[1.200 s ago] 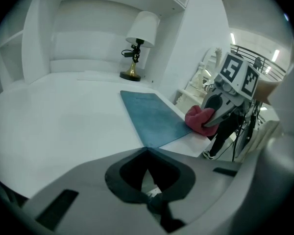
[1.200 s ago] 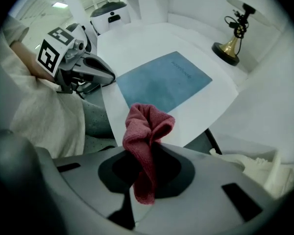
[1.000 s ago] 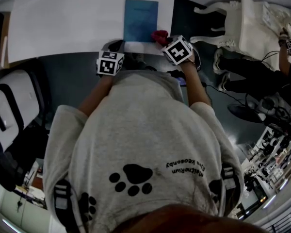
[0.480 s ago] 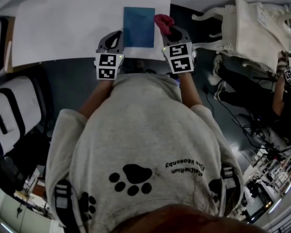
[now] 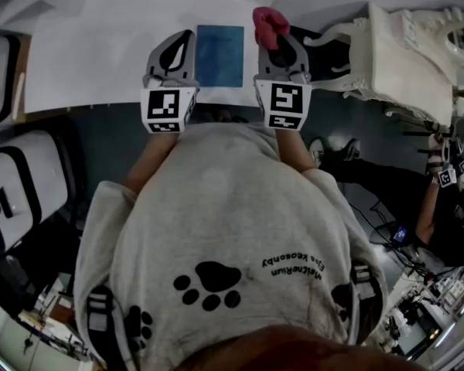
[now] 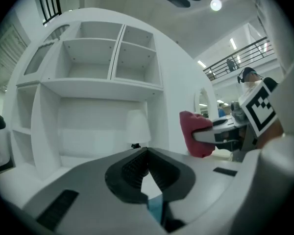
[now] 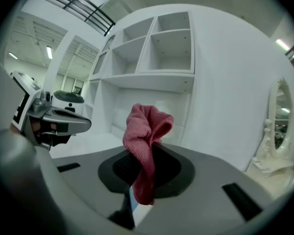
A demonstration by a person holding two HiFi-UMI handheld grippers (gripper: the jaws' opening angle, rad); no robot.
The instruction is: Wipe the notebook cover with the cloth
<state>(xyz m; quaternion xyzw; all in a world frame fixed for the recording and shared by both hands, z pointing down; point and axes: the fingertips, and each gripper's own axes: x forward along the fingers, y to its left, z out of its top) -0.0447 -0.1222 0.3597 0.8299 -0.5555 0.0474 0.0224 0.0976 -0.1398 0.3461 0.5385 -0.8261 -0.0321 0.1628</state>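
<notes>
The only lettering is two upside-down lines of small print on the person's grey shirt (image 5: 298,265), too blurred to read.

The notebook (image 5: 220,56) lies flat on the table (image 5: 85,60), at 12 o'clock from the person (image 5: 224,230). The left gripper (image 5: 184,41) is at its 9 o'clock, the right gripper (image 5: 277,43) at 3 o'clock, with the cloth (image 5: 267,23) bunched at its tip.

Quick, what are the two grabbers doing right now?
Left gripper: shut, holding nothing.
Right gripper: shut on the pink cloth.
</notes>
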